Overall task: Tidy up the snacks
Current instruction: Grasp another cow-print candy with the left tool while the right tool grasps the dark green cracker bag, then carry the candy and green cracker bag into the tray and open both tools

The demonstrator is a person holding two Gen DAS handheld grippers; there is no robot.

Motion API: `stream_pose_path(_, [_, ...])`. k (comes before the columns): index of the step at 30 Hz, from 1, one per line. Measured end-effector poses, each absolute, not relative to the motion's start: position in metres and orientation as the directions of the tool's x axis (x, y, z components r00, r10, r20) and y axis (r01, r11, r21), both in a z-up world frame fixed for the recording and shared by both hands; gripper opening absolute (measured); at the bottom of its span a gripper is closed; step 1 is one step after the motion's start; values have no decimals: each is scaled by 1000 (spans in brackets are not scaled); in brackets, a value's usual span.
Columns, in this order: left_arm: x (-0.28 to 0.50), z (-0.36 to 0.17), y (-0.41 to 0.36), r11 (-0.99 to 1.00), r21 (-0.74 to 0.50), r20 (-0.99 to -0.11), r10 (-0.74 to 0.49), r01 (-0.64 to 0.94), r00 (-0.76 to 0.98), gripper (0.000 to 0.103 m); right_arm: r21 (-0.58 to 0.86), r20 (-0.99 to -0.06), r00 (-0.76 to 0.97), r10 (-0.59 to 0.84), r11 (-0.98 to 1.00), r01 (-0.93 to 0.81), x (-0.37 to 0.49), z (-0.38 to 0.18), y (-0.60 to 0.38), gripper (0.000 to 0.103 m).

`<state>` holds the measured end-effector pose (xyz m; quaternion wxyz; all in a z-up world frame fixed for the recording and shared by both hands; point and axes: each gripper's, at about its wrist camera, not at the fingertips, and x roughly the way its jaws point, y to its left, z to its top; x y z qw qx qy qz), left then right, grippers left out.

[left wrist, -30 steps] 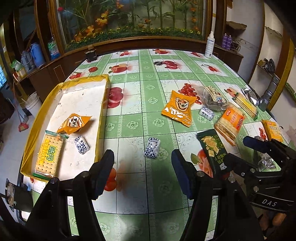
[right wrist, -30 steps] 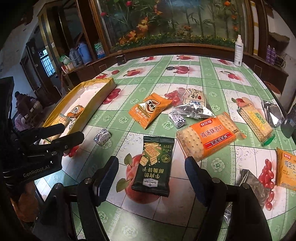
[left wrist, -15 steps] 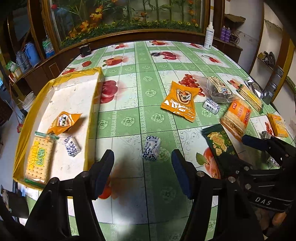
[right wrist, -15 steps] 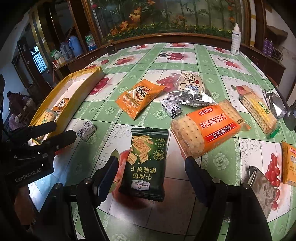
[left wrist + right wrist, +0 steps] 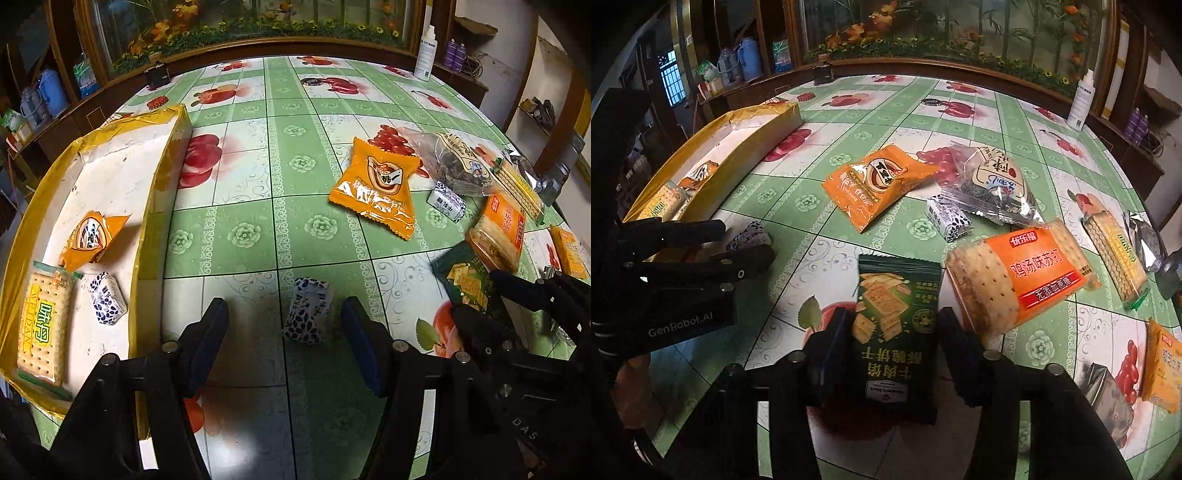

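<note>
Left gripper (image 5: 284,325) fingers apart around a crinkly spotted candy (image 5: 308,315); right gripper (image 5: 892,339) fingers apart, flanking a glossy green packet (image 5: 897,332).

Left gripper (image 5: 284,319): has come forward and down toward the bench; the small white-and-blue candy (image 5: 309,310), a second ago well ahead of the fingertips, now lies between the parted jaws, touching neither.
Right gripper (image 5: 892,332): has advanced over the dark green cracker packet (image 5: 897,328); the packet, earlier ahead of the fingers, now sits between them, its near half flanked on both sides, the jaws spread apart and close to its edges.
</note>
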<state>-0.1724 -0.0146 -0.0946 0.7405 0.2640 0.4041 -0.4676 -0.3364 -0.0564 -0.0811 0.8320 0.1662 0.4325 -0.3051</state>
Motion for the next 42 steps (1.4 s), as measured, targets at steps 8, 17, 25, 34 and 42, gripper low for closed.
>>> stream_pose_path(8, [-183,-90,-13,390,26,-841,-489,920,232,16,79,-803,488,-343,749,657,-348,-74,-60,46])
stream_pose_path(17, [-149,-62,24,441,-109,-805,-565,891,181,16,191,-762,573,-302,741,644,-359,-53,-60,46])
stream_pose_path(25, [-132,-48,54,459,-162,-780,-601,874,172,16,214,-745,601,-291,748,628,-357,-46,-51,46])
stream_pose_path(34, [-105,-40,78,552,-117,-764,-581,826,280,16,246,-723,645,-249,778,577,-337,-34,-40,46])
stream_pose_path(42, [-65,-46,108,645,-127,-767,-546,753,338,16,307,-697,705,-133,833,461,-280,-24,-22,46])
